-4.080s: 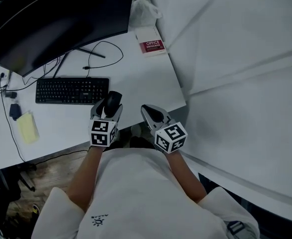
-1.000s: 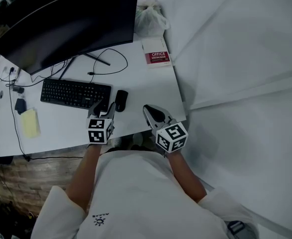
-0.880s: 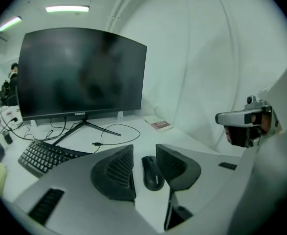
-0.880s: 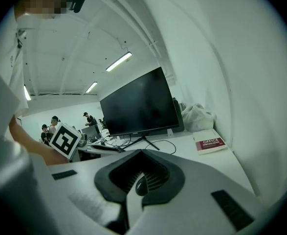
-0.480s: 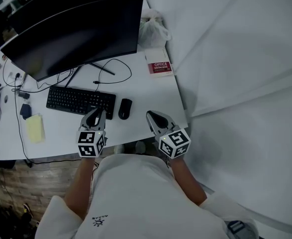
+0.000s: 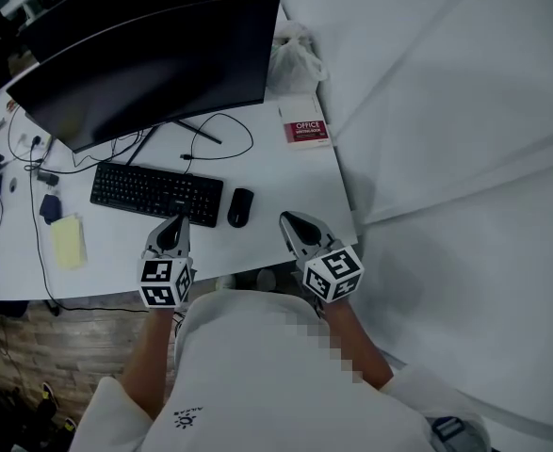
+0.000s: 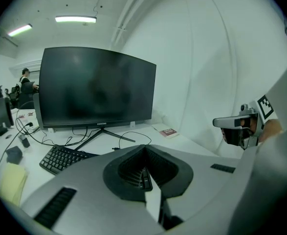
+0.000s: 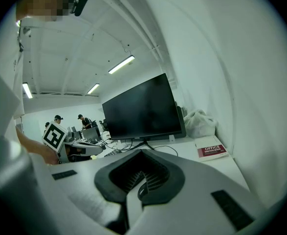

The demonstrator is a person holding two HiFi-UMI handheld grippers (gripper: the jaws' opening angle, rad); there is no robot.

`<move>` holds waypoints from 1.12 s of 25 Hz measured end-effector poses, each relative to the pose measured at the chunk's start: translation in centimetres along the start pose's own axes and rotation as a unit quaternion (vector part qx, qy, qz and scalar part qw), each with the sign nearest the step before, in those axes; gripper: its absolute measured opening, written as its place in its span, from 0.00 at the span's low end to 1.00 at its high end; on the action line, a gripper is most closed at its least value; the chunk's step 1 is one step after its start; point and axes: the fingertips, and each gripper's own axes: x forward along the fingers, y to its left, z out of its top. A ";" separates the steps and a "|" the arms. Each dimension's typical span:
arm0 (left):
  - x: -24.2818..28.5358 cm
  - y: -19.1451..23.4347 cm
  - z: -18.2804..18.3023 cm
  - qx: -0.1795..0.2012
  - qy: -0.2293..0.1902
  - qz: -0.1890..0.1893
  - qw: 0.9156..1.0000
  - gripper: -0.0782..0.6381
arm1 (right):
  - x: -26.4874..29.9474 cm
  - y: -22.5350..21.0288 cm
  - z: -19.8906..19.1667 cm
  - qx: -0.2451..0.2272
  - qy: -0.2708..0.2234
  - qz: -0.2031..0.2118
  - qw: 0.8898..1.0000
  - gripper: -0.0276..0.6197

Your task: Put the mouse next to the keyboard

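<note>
The black mouse [image 6: 240, 206] lies on the white desk [image 6: 285, 172], just right of the black keyboard [image 6: 156, 194] and free of both grippers. My left gripper [image 6: 174, 230] hangs over the desk's front edge, below the keyboard's right end, its jaws shut with nothing between them. My right gripper [image 6: 293, 225] is held near the front right part of the desk, to the right of the mouse, also shut and empty. The keyboard [image 7: 62, 157] shows in the left gripper view; the mouse is hidden there.
A large curved monitor [image 6: 149, 69] stands behind the keyboard, its cable looping across the desk. A red and white book [image 6: 306, 131] and a plastic bag [image 6: 295, 55] sit at the back right. A yellow notepad [image 6: 67, 241] lies left of the keyboard. People stand far off [image 8: 57, 124].
My left gripper let go of the mouse beside the keyboard, drew back toward the desk's front edge and shut. The right gripper stayed about where it was.
</note>
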 end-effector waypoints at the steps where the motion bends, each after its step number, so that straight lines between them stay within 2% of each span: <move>1: -0.1 0.1 -0.2 -0.001 0.000 0.000 1.000 0.13 | 0.0 0.0 0.0 0.000 0.001 0.000 1.000 0.07; 14: -0.3 0.7 -2.2 -0.001 0.019 0.005 1.000 0.13 | 0.0 0.1 -0.6 0.001 0.006 -0.004 1.000 0.07; 19: 0.2 0.4 -2.1 0.008 0.022 0.003 1.000 0.13 | -0.1 -0.1 -0.5 0.001 0.005 -0.008 1.000 0.07; 28: 0.8 -0.4 -1.9 0.002 0.021 -0.005 1.000 0.13 | -0.6 -0.3 -0.6 0.002 0.006 -0.012 1.000 0.07</move>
